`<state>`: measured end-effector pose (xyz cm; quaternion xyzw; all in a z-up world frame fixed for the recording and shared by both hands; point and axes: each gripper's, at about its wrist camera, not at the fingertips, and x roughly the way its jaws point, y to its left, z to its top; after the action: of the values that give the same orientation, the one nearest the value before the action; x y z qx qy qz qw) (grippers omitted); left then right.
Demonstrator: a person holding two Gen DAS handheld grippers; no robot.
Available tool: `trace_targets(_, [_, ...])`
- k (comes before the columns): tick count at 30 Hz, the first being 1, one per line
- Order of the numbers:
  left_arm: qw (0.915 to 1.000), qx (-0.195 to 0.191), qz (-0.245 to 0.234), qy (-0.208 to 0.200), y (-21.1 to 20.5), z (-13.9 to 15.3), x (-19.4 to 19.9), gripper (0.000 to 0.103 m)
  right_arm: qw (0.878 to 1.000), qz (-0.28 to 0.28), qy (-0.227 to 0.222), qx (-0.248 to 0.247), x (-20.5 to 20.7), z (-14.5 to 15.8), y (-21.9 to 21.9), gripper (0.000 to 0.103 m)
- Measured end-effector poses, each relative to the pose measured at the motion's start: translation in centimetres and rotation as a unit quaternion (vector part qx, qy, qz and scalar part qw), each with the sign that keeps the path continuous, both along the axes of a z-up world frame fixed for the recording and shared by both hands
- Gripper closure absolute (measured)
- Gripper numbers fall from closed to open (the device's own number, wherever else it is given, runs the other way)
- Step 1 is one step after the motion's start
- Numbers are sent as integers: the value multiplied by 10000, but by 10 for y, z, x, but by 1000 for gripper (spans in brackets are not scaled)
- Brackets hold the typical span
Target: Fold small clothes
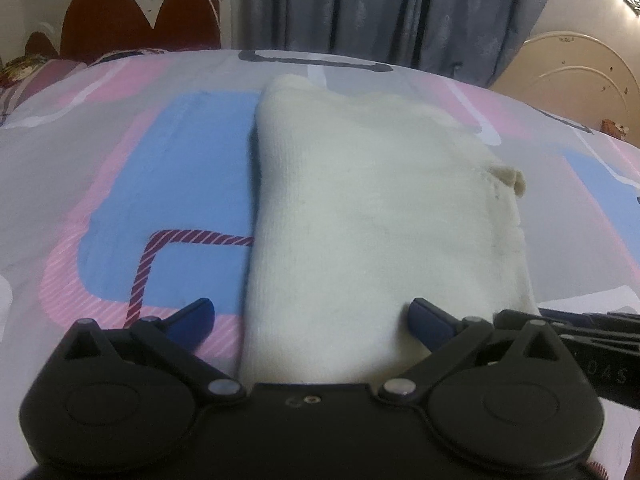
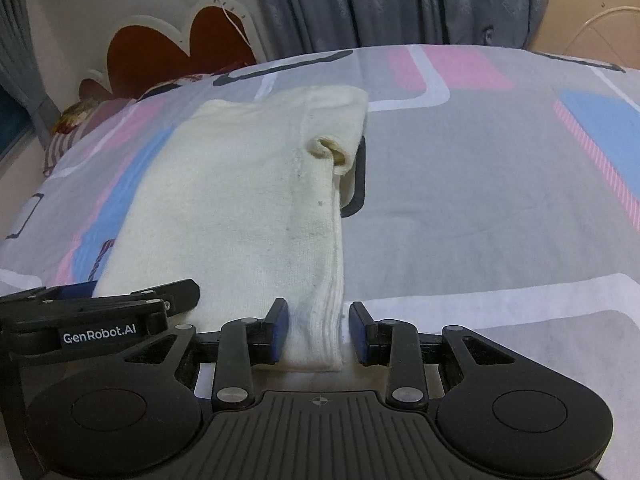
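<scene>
I see the folded cream garment (image 1: 372,216) lying flat on the patterned bedsheet (image 1: 120,184). My left gripper (image 1: 311,320) gapes wide, released, straddling its near-left edge. My right gripper (image 2: 319,332) brackets the near-right corner, half-parted; grip uncertain.

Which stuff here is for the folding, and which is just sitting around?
For the folding:
- cream garment, folded on the bed
- left tongs, wide open over its near edge
- right tongs, the garment's near right corner between them

Just sitting around:
- patterned bedsheet
- grey curtain
- red headboard
- pillow
</scene>
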<state>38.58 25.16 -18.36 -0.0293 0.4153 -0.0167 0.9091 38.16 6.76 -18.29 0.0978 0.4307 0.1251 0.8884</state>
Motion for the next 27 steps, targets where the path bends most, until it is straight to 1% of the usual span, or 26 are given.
trace_targets(2, [9995, -207, 161, 156, 4, -1, 3, 0, 10000, -26, 12, 68, -1, -1, -2, 71])
trace_targets(3, [9993, -235, 208, 180, 5, -1, 3, 0, 9999, -40, 20, 104, -1, -1, -3, 71])
trace_targets(5, [9992, -159, 283, 212, 6, 0, 4, 0, 9999, -47, 17, 117, -1, -1, -3, 71])
trace_targets(8, [9987, -198, 425, 191, 5, 1, 1, 1, 10000, -37, 9, 78, -2, 0, -2, 71])
trace_targets(9, [9986, -200, 456, 175, 5, 2, 0, 3, 10000, -30, 16, 75, -3, 0, -3, 70])
trace_targets(11, [9982, -230, 520, 184, 6, 5, -3, 7, 10000, -23, 52, 29, -1, 2, -3, 63])
trace_targets(12, [9979, -226, 568, 217, 7, 7, -3, 7, 9999, -29, 99, 5, 0, 3, -4, 56])
trace_targets(13, [9976, -192, 623, 248, 7, 9, -4, 9, 9999, -50, 155, 40, 1, 7, -6, 54])
trace_targets(15, [9968, -52, 739, 313, 9, 17, -6, 19, 9996, -142, 104, 232, -2, 17, -14, 54])
trace_targets(17, [9961, 54, 811, 339, 10, 28, -11, 21, 9991, -244, -13, 346, -10, 32, -23, 53])
trace_targets(18, [9962, 73, 815, 310, 9, 35, -16, 21, 9989, -223, -50, 399, -14, 39, -27, 52])
trace_targets(19, [9964, 79, 803, 260, 9, 42, -21, 21, 9988, -164, -85, 458, -21, 48, -30, 48])
trace_targets(20, [9967, 96, 782, 192, 8, 51, -29, 18, 9987, -108, -110, 494, -28, 55, -33, 43])
trace_targets(21, [9969, 112, 761, 134, 6, 59, -37, 14, 9986, -55, -153, 503, -37, 63, -36, 30])
trace_targets(22, [9971, 146, 745, 60, 4, 68, -47, 14, 9984, -14, -248, 504, -48, 71, -38, 24])
trace_targets(27, [9969, 309, 672, -271, -10, 107, -106, 9, 9964, 174, -765, 326, -113, 109, -39, 23])
